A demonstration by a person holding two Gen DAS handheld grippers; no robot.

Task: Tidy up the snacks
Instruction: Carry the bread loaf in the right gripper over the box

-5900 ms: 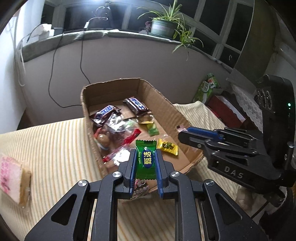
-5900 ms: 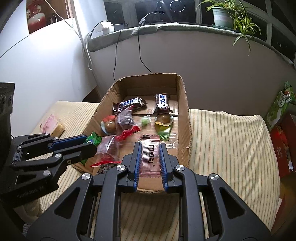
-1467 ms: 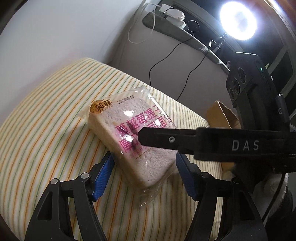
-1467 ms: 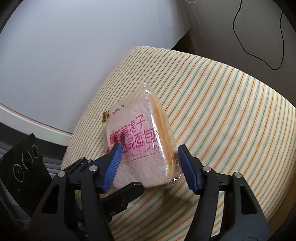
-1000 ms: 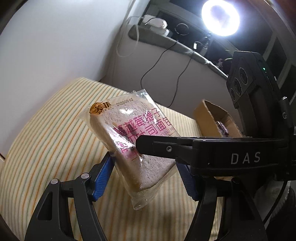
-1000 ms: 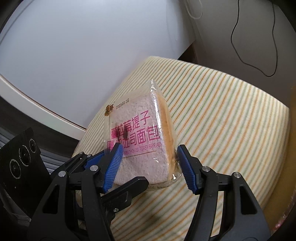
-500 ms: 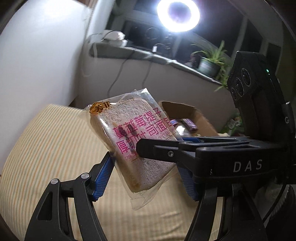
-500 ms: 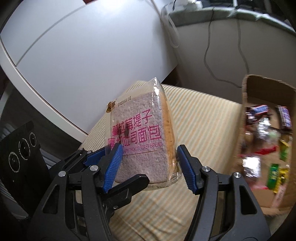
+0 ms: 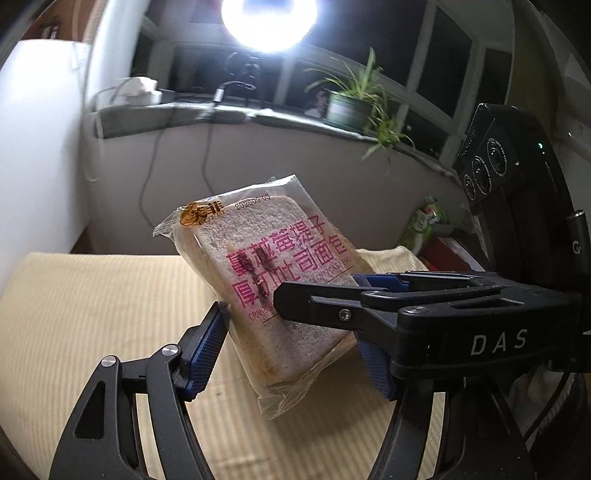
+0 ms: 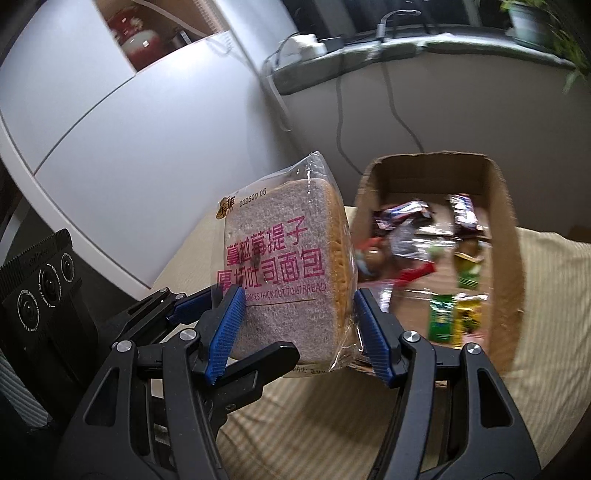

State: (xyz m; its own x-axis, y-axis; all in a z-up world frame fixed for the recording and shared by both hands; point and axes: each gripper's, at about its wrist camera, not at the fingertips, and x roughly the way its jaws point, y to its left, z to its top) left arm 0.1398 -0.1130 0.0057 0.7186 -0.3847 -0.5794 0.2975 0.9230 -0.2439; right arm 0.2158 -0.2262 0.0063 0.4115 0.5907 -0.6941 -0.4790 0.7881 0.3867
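Observation:
A clear-wrapped slice of toast bread [image 9: 273, 280] with pink print hangs tilted in the air above the striped table. My left gripper [image 9: 291, 350] is shut on its lower part, a blue pad on each side. My right gripper [image 10: 299, 328] is shut on the same bread [image 10: 284, 266] from another side. One of the right gripper's fingers [image 9: 332, 306] crosses in front of the bread in the left wrist view. A left finger [image 10: 192, 304] shows beside the bread in the right wrist view. The open cardboard box [image 10: 502, 236] lies just right of the bread, with several wrapped snacks [image 10: 439, 321] inside.
The table has a cream striped cloth [image 9: 92, 314]. A white wall panel [image 10: 129, 129] stands at the left. On the window sill are a potted plant [image 9: 347, 107] and a bright ring light [image 9: 269, 18]. A green bag [image 9: 424, 221] sits beyond the table's far right corner.
Both grippers have carried the bread up off the cloth and sideways toward the box. The box with its snacks now fills the right side of the right wrist view.

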